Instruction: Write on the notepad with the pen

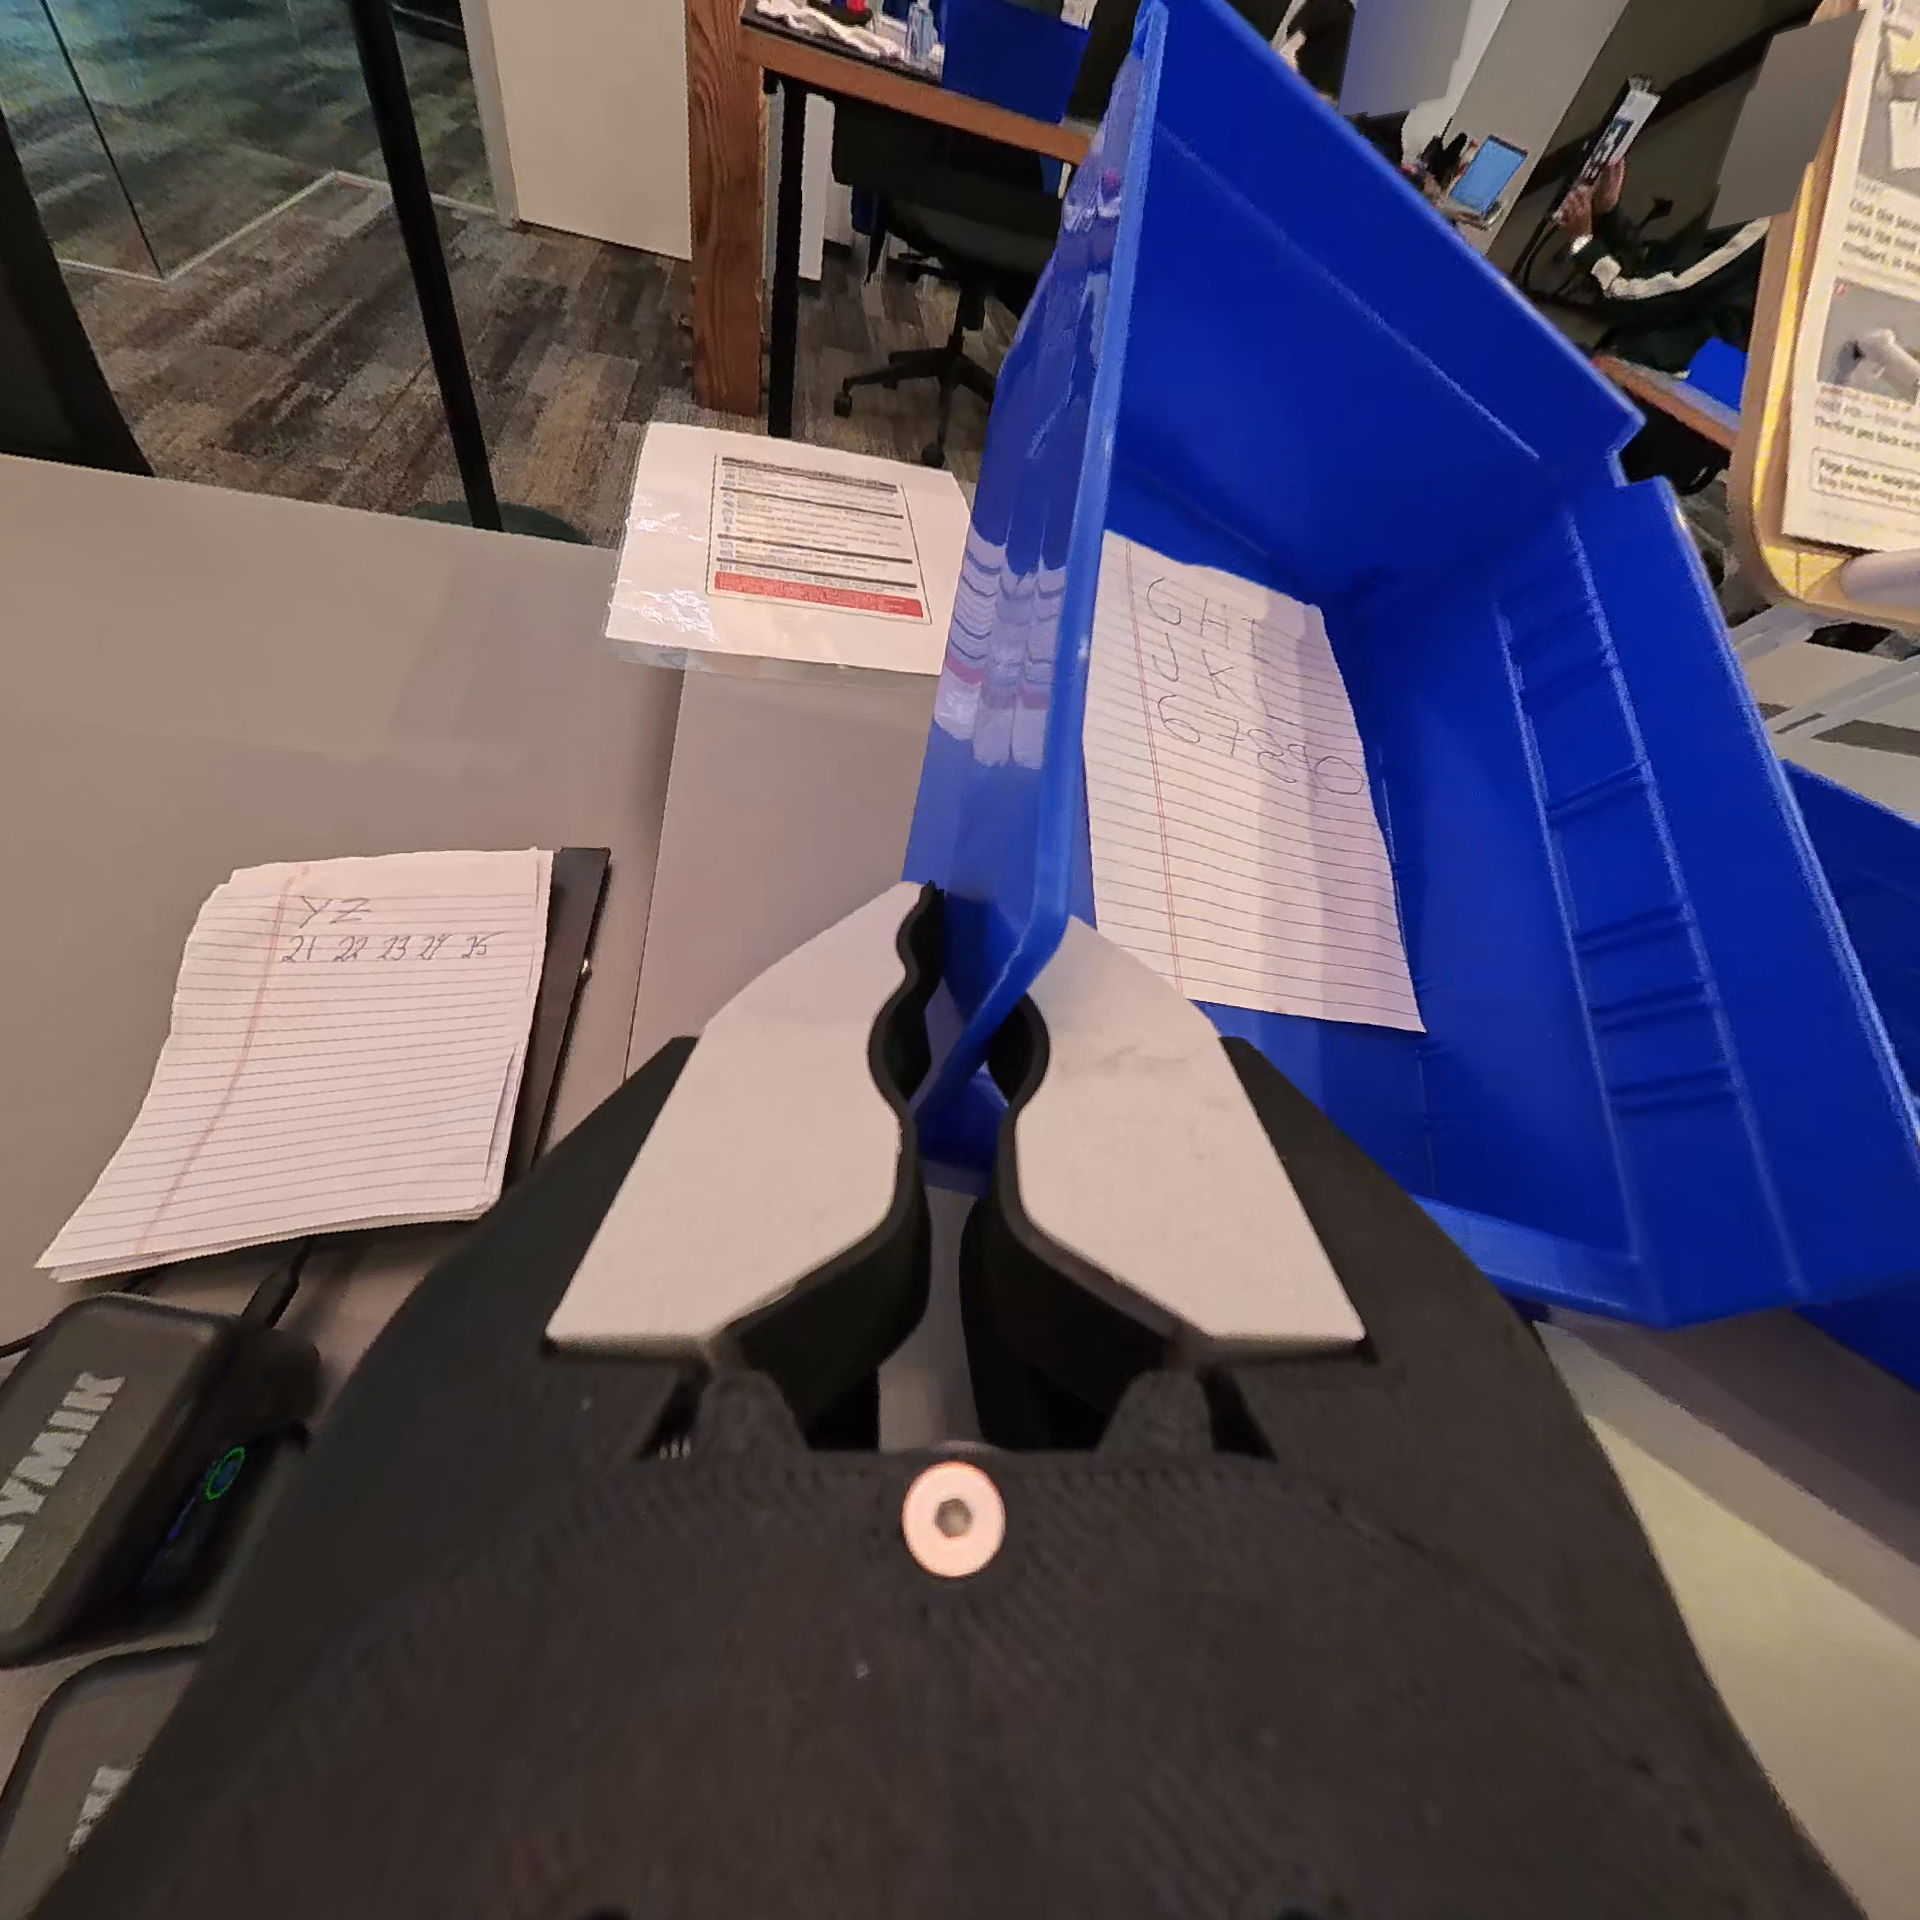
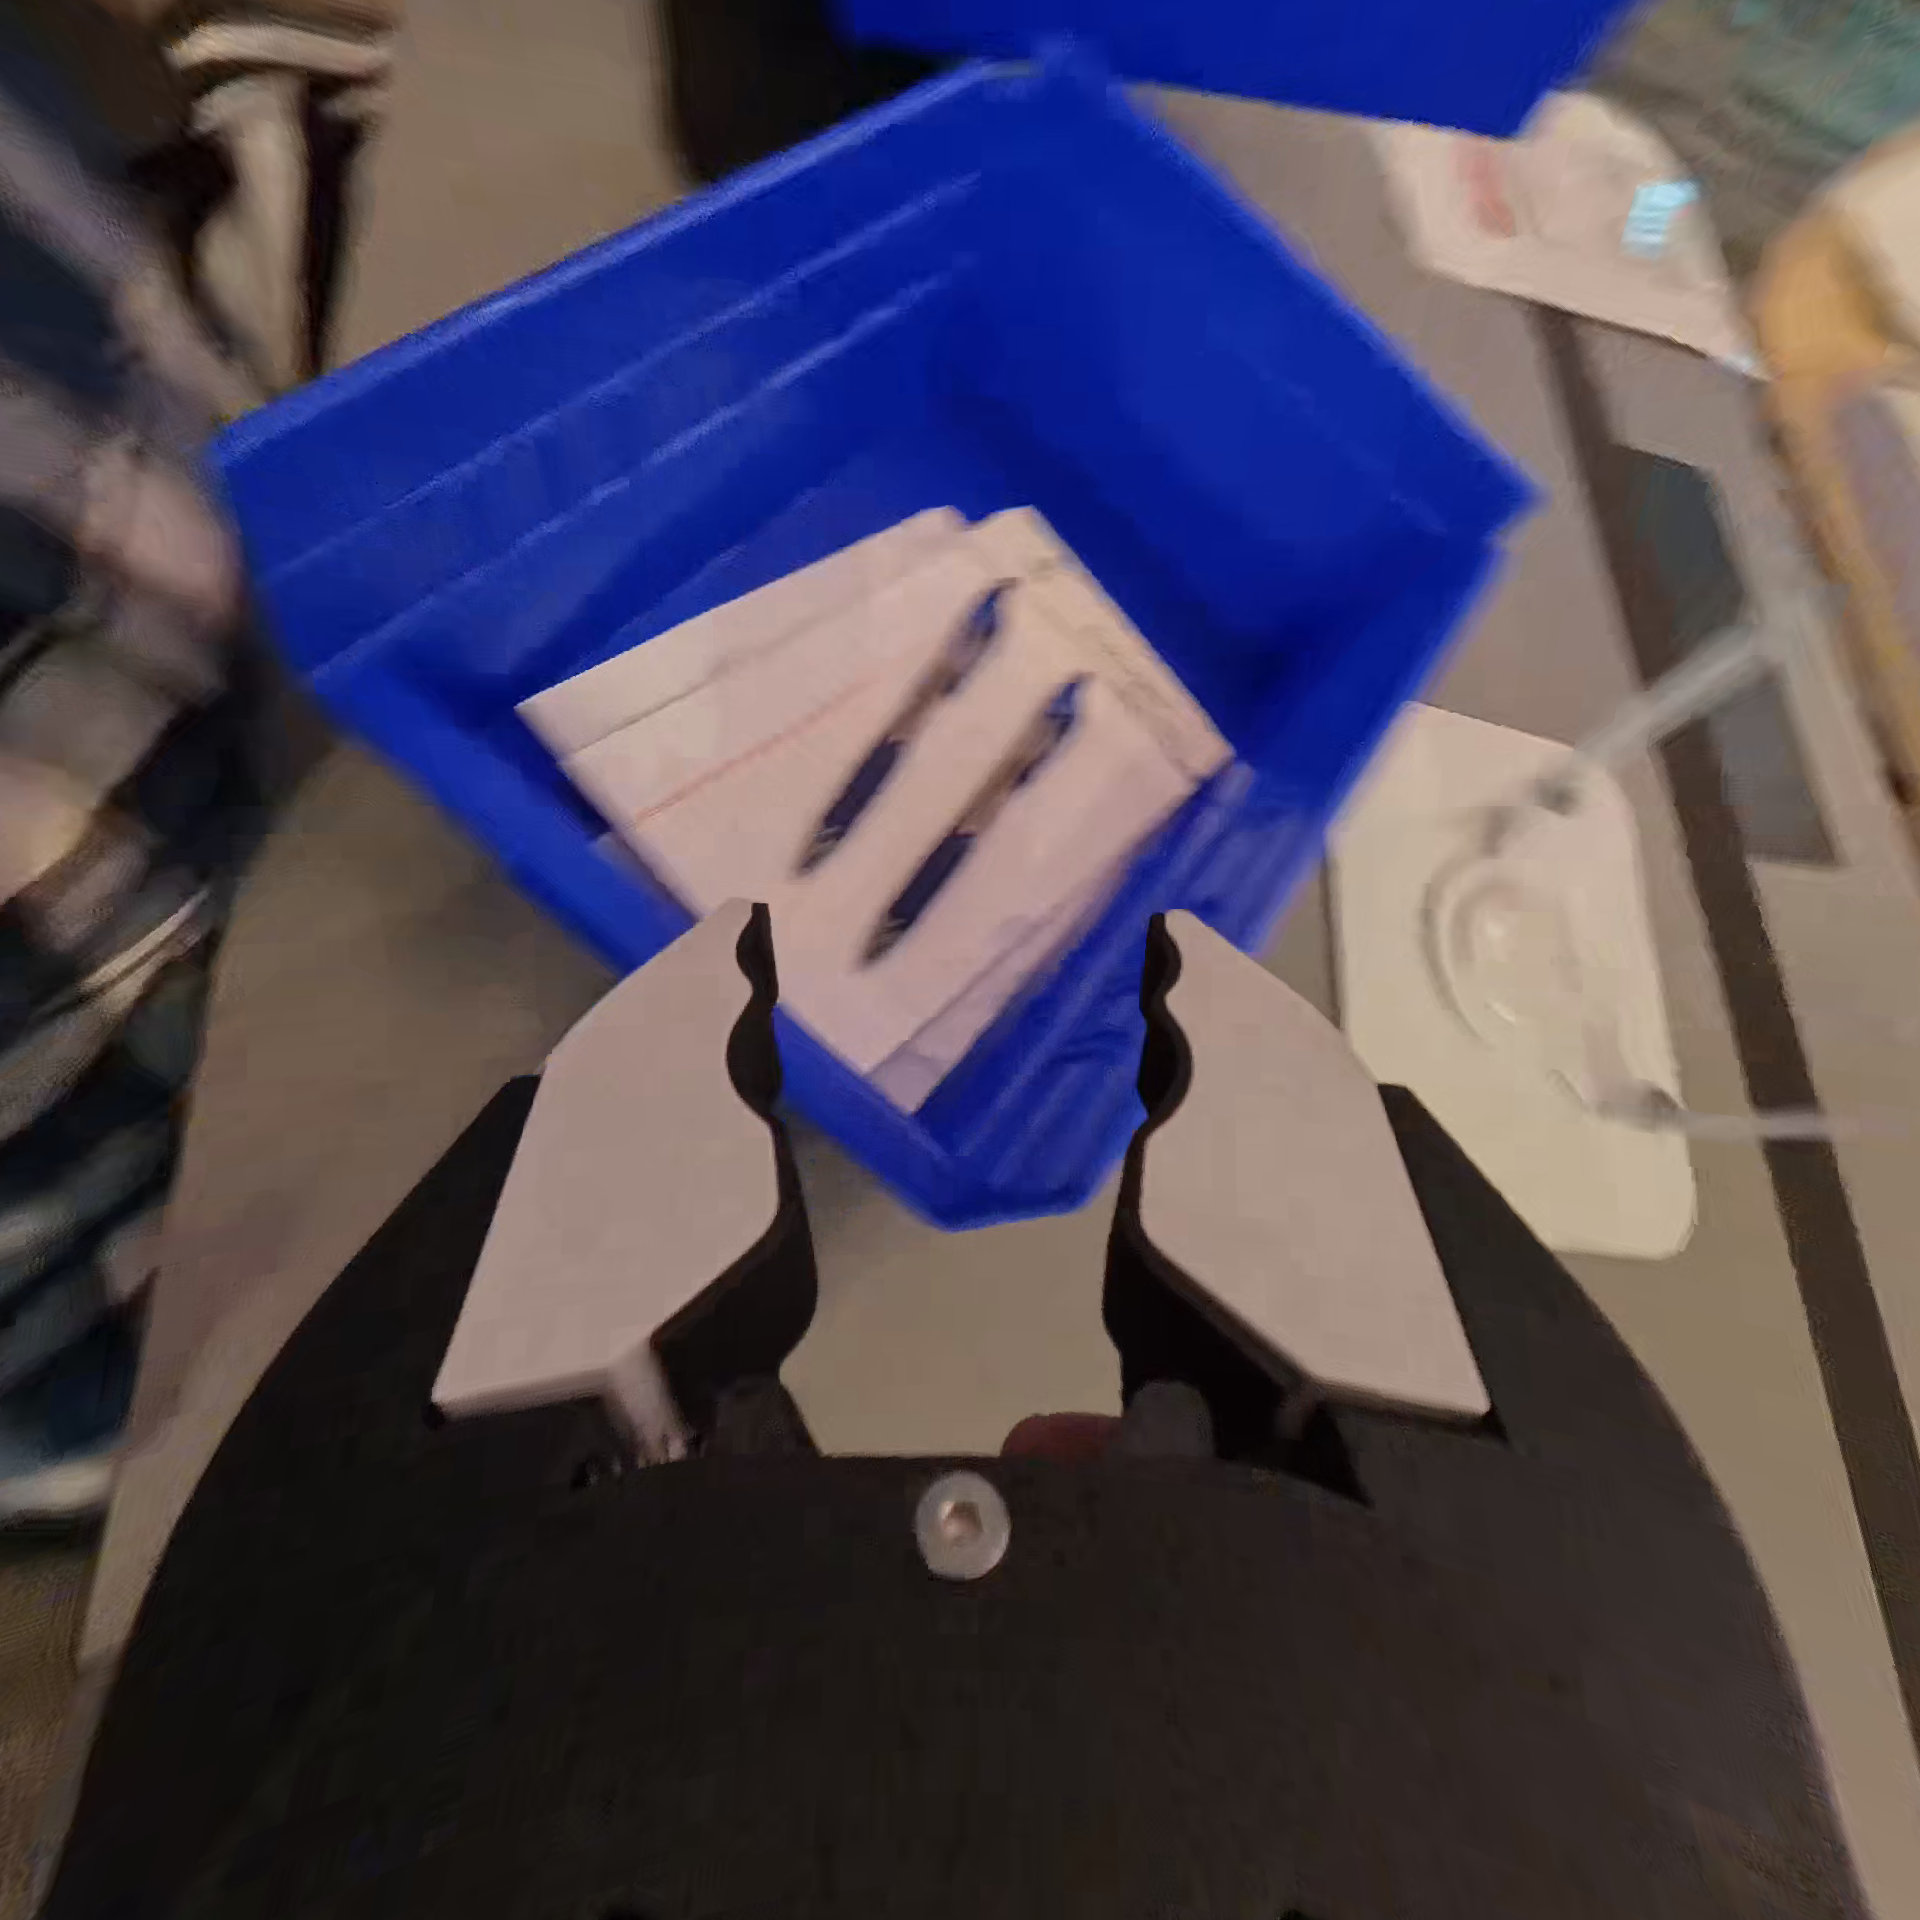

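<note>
Left wrist view: left gripper (image 1: 982,940) pinching tilted blue bin (image 1: 1351,436) wall; right gripper (image 2: 961,920) spread.

Left gripper (image 1: 971,966) jaws pinched on a blue bin wall (image 1: 1049,831); right gripper (image 2: 961,971) jaws spread.

Even indoor light, right view motion-blurred

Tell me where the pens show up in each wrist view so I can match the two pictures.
Left wrist view: no pen shows in it.
Right wrist view: two pens lie side by side on lined sheets inside a blue bin, centre, just beyond the open right gripper.
Shared landmark: the sleeved printed sheet, upper middle in the left view, blurred at top right in the right view.
</note>
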### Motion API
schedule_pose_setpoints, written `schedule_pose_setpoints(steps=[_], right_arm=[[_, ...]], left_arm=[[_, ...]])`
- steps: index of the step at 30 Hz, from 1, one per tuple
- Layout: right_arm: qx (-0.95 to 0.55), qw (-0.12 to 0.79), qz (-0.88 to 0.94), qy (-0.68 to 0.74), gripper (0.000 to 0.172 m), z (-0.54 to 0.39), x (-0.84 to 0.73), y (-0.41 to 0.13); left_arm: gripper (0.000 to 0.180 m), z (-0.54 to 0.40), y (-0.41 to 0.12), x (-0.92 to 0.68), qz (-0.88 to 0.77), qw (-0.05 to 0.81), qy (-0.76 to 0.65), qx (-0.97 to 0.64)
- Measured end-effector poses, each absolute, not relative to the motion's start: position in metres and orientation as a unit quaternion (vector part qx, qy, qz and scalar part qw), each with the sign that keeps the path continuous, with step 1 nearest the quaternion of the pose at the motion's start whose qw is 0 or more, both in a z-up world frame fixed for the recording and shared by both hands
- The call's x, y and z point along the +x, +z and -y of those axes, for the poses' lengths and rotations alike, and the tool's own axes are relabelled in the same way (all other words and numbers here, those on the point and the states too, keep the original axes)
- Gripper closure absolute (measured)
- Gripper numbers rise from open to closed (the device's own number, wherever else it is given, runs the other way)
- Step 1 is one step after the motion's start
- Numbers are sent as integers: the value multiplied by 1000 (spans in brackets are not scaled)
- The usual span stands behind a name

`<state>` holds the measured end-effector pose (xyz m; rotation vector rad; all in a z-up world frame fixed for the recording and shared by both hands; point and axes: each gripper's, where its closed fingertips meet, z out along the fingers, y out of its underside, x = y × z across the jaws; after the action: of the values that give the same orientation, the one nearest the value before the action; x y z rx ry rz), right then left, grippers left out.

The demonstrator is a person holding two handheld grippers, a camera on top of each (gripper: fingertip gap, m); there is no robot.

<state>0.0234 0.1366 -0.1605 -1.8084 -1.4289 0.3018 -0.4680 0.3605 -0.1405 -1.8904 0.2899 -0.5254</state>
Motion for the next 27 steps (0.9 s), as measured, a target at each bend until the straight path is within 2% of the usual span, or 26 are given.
schedule_pose_setpoints(steps=[6, 9, 16, 27], right_arm=[[-677, 246, 686, 101, 100, -104, 10, -227], [-656, 201, 723, 77, 110, -102, 10, -252], [-610, 212, 760, 70, 141, -111, -12, -264], [-647, 225, 727, 49, 143, -168, -70, -264]], left_arm=[[173, -359, -132, -462, -117, 563, -220, -788], [173, -357, -128, -460, -114, 570, -215, -785], [173, -350, -120, -468, -95, 581, -222, -778], [173, -335, -105, -500, -62, 603, -215, -766]])
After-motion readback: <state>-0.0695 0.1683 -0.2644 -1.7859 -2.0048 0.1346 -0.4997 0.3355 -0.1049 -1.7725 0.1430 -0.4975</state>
